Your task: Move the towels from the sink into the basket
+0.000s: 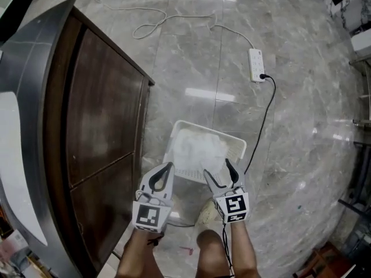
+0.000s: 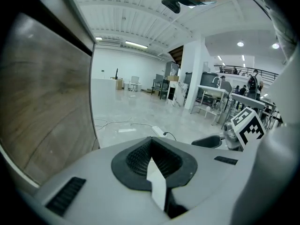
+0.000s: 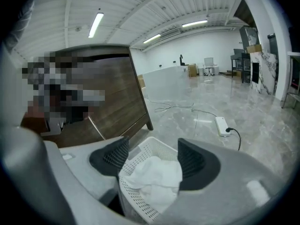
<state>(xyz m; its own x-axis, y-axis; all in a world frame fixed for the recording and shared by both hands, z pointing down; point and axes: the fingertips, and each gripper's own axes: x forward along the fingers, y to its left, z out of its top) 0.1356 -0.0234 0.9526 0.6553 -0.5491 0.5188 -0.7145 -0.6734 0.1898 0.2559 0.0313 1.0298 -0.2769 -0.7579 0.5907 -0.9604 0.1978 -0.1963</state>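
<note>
The right gripper view looks between the right gripper's (image 3: 152,156) jaws, which stand well apart and grip nothing, down into the white basket (image 3: 133,200) holding crumpled white towels (image 3: 154,177). The left gripper view faces out across the floor (image 2: 136,114) and shows the left gripper's (image 2: 151,146) jaws closed pad to pad. Only the head view places the basket just beyond both jaws' tips, beside a dark cabinet (image 1: 98,126).

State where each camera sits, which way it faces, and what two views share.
Head view: on the head, facing steeply down at the basket of towels; left gripper, right gripper, forearms show.
Left gripper view: on that gripper, facing across the floor; shut jaws show.
Right gripper view: on that gripper, facing down at the basket; open jaws show.
Shared: power strip, in all three.
</note>
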